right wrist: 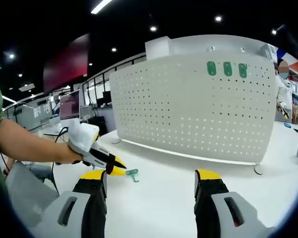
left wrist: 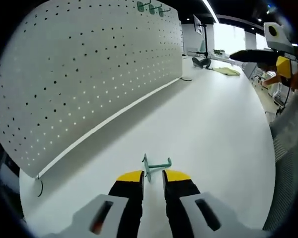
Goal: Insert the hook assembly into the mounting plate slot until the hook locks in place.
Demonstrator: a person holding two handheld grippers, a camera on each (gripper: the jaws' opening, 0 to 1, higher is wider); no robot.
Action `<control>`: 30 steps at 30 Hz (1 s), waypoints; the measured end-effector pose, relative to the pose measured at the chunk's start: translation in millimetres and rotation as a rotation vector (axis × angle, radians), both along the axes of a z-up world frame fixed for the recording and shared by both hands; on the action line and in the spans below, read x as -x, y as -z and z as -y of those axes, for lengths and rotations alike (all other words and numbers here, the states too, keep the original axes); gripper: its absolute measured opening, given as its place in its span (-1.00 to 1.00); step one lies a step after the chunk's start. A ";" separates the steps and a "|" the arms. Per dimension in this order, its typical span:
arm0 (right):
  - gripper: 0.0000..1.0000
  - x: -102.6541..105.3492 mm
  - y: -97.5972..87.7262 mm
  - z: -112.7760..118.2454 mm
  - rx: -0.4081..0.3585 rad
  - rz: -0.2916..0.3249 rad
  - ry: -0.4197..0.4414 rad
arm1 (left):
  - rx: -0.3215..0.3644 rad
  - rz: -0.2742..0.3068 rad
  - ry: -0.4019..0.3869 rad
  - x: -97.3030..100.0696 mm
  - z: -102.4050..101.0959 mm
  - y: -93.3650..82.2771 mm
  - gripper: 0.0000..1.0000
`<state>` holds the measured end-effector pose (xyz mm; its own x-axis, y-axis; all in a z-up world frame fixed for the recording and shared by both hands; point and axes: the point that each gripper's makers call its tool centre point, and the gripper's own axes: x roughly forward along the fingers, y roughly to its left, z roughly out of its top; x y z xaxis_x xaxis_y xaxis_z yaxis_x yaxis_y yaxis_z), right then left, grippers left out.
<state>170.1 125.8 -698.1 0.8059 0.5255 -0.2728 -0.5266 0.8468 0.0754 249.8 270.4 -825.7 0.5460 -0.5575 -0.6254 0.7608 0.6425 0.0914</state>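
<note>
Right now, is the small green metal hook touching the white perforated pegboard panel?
Apart. The left gripper view shows the small green metal hook lying on the white table, with bare tabletop between it and the white perforated pegboard panel.

**A:** Where's the hook from your left gripper view?

**B:** I see the hook [left wrist: 154,166] lying on the table [left wrist: 208,129], just ahead of my left gripper [left wrist: 153,177], at twelve o'clock off its tips. The pegboard [left wrist: 89,74] stands on the table at about ten o'clock, running away toward one o'clock. Three mounted hooks [left wrist: 150,7] sit near its top edge at the far end.

**A:** And from the right gripper view?

**B:** The pegboard [right wrist: 193,104] is ahead at twelve o'clock, the mounted hooks [right wrist: 227,68] high on it. The hook [right wrist: 132,173] lies on the table [right wrist: 159,198] at ten o'clock from my right gripper [right wrist: 151,176], just beside the left gripper [right wrist: 118,167], which comes in from nine o'clock.
</note>
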 end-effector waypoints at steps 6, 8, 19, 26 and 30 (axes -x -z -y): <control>0.45 -1.3 0.3 1.7 0.005 0.000 0.004 | -0.017 -0.007 -0.002 -2.9 -1.0 5.8 -0.77; 0.45 -1.6 0.9 1.9 0.003 -0.004 0.005 | -0.020 -0.008 0.000 -3.6 -0.7 7.1 -0.77; 0.45 -2.6 0.1 1.6 0.006 -0.002 0.003 | -0.039 -0.015 -0.004 -4.6 -1.9 11.6 -0.85; 0.45 -1.6 0.9 1.9 0.006 -0.004 0.002 | -0.041 -0.019 -0.017 -4.8 -3.2 12.5 -0.93; 0.44 -1.3 0.7 1.9 0.005 -0.004 0.002 | -0.039 -0.024 -0.029 -4.7 -4.7 13.5 -0.94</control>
<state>171.4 123.9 -698.8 0.8058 0.5228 -0.2784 -0.5250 0.8480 0.0728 254.5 275.1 -839.2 0.5456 -0.5166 -0.6599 0.7445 0.6603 0.0987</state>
